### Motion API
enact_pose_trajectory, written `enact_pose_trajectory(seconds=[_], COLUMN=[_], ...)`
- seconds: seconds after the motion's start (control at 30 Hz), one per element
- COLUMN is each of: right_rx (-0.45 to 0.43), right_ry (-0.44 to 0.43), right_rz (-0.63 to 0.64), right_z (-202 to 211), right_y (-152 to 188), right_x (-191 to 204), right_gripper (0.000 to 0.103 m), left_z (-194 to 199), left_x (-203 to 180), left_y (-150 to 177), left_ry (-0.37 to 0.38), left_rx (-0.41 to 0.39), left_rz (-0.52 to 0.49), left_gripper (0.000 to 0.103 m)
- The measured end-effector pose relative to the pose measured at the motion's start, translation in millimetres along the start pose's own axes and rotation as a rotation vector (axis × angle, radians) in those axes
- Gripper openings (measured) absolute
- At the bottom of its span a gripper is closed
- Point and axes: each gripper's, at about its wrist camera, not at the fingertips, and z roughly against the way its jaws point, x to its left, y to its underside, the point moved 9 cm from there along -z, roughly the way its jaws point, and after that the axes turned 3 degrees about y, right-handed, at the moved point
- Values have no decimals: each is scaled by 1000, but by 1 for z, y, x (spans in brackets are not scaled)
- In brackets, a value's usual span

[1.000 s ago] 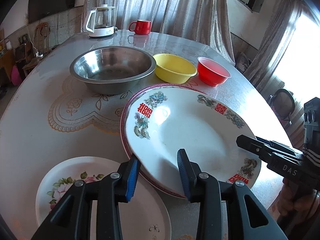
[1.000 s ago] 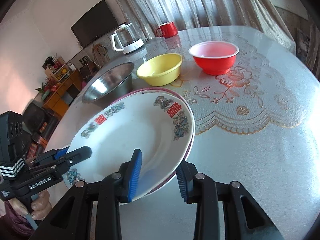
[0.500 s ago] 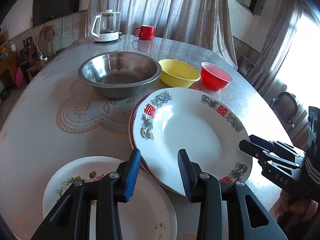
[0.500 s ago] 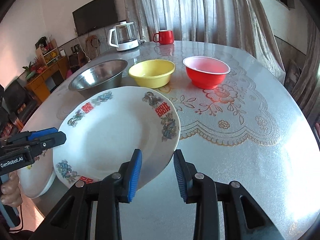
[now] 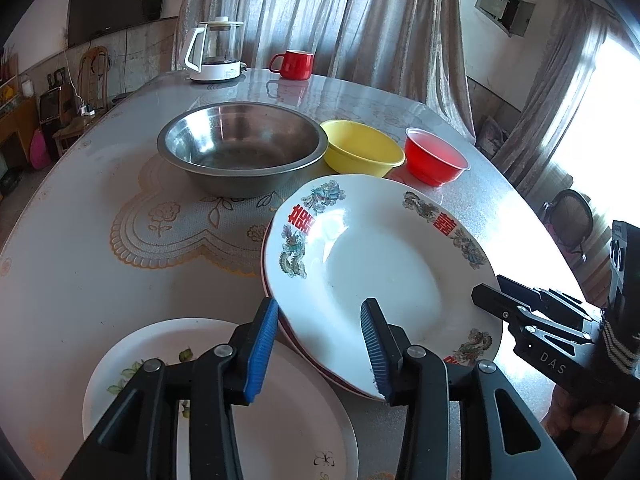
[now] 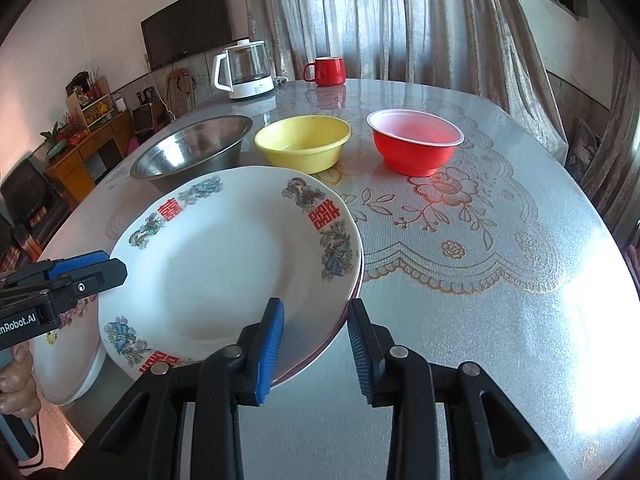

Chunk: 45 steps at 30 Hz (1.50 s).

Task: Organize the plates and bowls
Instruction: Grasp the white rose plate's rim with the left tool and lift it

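Lifted a bit since last frame: dragon plate [image 5: 384, 264] off red-rimmed plate [image 6: 356, 284], over floral plate [image 5: 224, 400]. Left gripper [image 5: 320, 350] and right gripper [image 6: 314, 346] straddling rim, fingers apart, grip unclear. Bowls [image 5: 362, 146] unstacked.

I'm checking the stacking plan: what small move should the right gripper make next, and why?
Probably close on the dragon plate's near rim: that rim lies between the right gripper's open jaws, so the plate could then be shifted onto the floral plate.
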Motion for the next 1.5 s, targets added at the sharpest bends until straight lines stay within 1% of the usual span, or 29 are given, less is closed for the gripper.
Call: enact_pose_trajectory(seconds=[0.2,0.4,0.57,0.7,0.77,0.9,0.97,1.07,1.1,1.17,1.27,1.43,1.47,1.5], right_rx=[3,4,-27,-67,-68,-50,-27,35,60,109,169,241,244,251], right_ry=[-3,-1,-21,-110,-192,-393,-488,-613,-650,-697,-724,-672,-655,-649], right_rz=[13,2,-26,-30,-24,32,77,152,177,220,239,237,242,242], right_z=[2,5,15,30,36,49,55,60,61,61,54,34,31,27], right_y=[1,1,-4,-12,-14,-11,-5,9,16,29,46,63,64,65], right_x=[3,2,-1,9,20,59,81,116,128,147,164,173,174,175], right_gripper=[35,34,35,35,35,35,35,35,35,35,35,35,38,38], left_z=[3,9,17,28,35,48,56,67,70,76,84,84,83,81], left_x=[1,10,22,37,47,66,78,94,98,108,120,133,133,132], left_y=[3,4,4,3,3,6,9,15,17,24,36,61,66,71], left_ry=[-13,-27,-40,-53,-64,-88,-100,-120,-127,-137,-155,-137,-132,-128], left_rx=[-3,-12,-29,-48,-60,-82,-94,-108,-110,-112,-109,-79,-70,-60], left_rz=[-10,15,40,74,90,119,137,156,160,166,169,197,197,196], left_gripper=[44,46,47,47,47,47,47,47,47,47,47,47,47,46])
